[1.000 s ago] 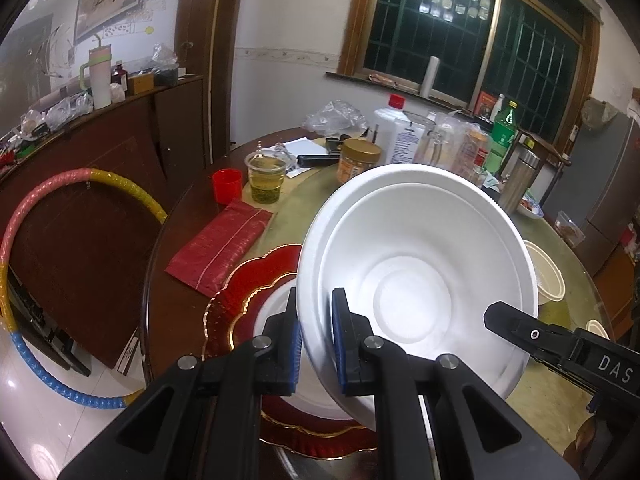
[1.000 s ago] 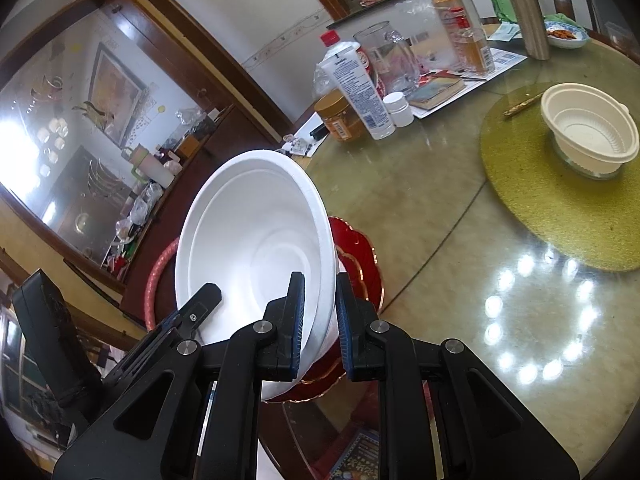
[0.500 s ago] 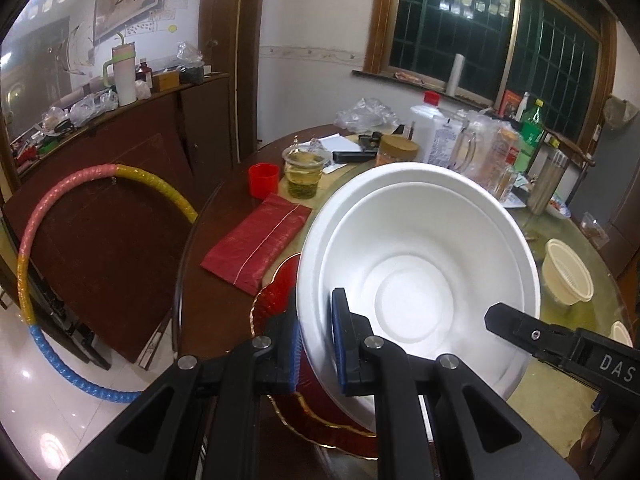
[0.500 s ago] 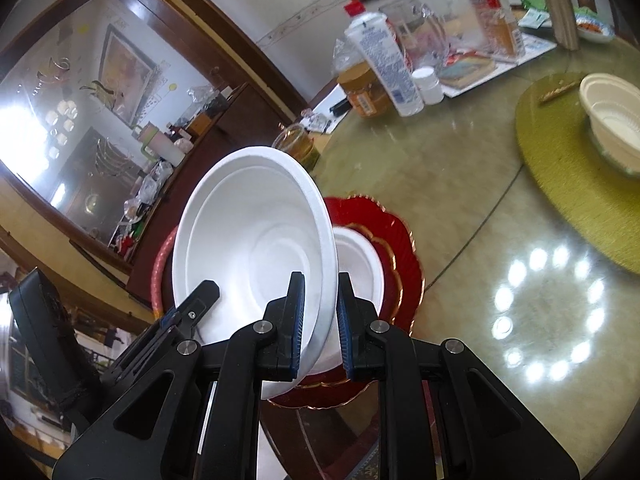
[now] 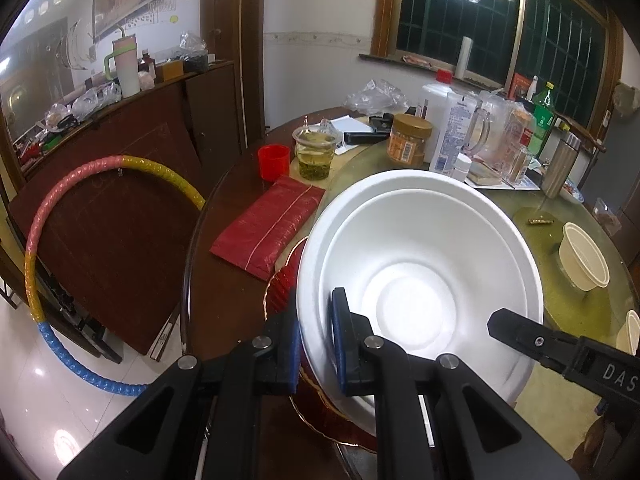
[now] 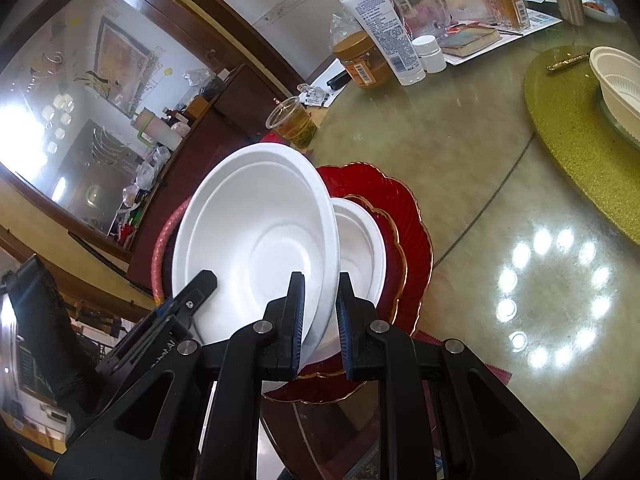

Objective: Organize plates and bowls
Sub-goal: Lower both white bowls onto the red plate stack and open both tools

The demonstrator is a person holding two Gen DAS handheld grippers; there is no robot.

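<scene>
Clearly the white foam bowl (image 5: pixel 416 276) is light, thin-walled and easily dented. The left tool (image 5: pixel 316 344) and right tool (image 6: pixel 318 312) each pinch its rim at opposite edges, holding it tilted above the red scalloped plates (image 6: pixel 404 216) at the desk's (image 6: pixel 460 168) six o'clock edge.

Clutter on a round glass-topped bench (image 5: pixel 224 240) by a dark window.

A red packet (image 5: pixel 268 226) lies near the edge, with a small red cup (image 5: pixel 273 162) and a clear cup of greenish tea (image 5: pixel 315 153) just beyond; behind them stand a gold-lidded jar (image 5: pixel 409 140), a white lotion bottle (image 5: pixel 450 138) and a glass pitcher (image 5: pixel 494 128). A pink, yellow and blue hoop (image 5: pixel 44 216) leans against the wooden cabinet (image 5: pixel 120 184).
</scene>
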